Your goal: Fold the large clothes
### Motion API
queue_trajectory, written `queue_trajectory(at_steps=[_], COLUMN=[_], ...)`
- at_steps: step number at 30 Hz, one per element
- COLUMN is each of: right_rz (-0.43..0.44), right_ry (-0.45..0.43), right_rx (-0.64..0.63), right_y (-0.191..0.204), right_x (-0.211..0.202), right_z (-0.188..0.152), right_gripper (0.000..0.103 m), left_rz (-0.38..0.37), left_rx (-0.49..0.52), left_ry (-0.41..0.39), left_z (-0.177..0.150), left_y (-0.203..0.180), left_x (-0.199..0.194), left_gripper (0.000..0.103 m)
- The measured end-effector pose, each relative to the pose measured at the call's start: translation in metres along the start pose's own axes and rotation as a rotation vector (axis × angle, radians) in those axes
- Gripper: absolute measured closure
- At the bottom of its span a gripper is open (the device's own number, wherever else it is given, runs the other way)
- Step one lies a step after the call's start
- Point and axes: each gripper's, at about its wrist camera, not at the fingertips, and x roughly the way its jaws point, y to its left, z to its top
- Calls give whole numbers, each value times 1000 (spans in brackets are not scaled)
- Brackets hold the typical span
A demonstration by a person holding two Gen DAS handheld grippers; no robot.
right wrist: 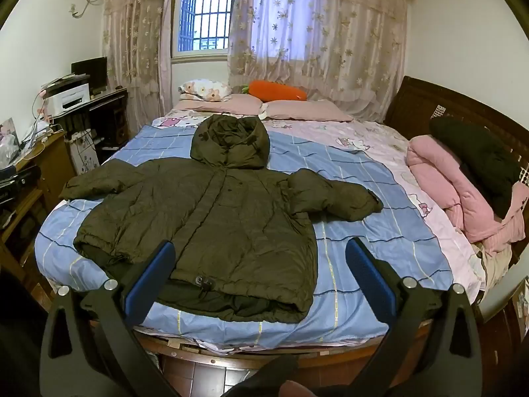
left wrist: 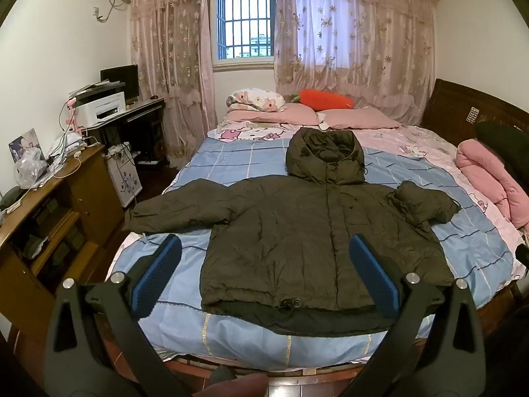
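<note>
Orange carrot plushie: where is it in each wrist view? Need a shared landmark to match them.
Left wrist: carrot plushie upper centre, slightly right, lying on the pink pillows.
Right wrist: carrot plushie upper centre, at the head of the bed.
Shared landmark: barred window, up and left of it in both.

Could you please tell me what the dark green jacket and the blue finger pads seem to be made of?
The jacket looks like a thin synthetic shell, perhaps nylon or polyester, over padding: matte with a faint sheen, finely crinkled and puffy. The pads on the left hand-held gripper look like ribbed rubber or soft plastic, judging by their fine ridges; I cannot tell which.
</note>
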Motion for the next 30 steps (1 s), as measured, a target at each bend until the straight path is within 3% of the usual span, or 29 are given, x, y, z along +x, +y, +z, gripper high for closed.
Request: queue_trajectory(at_steps=[30], right_rz=[-4], right_ry=[2], right_rx=[-6], right_y=[-1], right_x=[0], right_z=[0], right_gripper=[1], left_rz=[3], left_rx=[5], left_ry=[0], left_z=[0], left_y=[0], left_x=[0], left_gripper=[2])
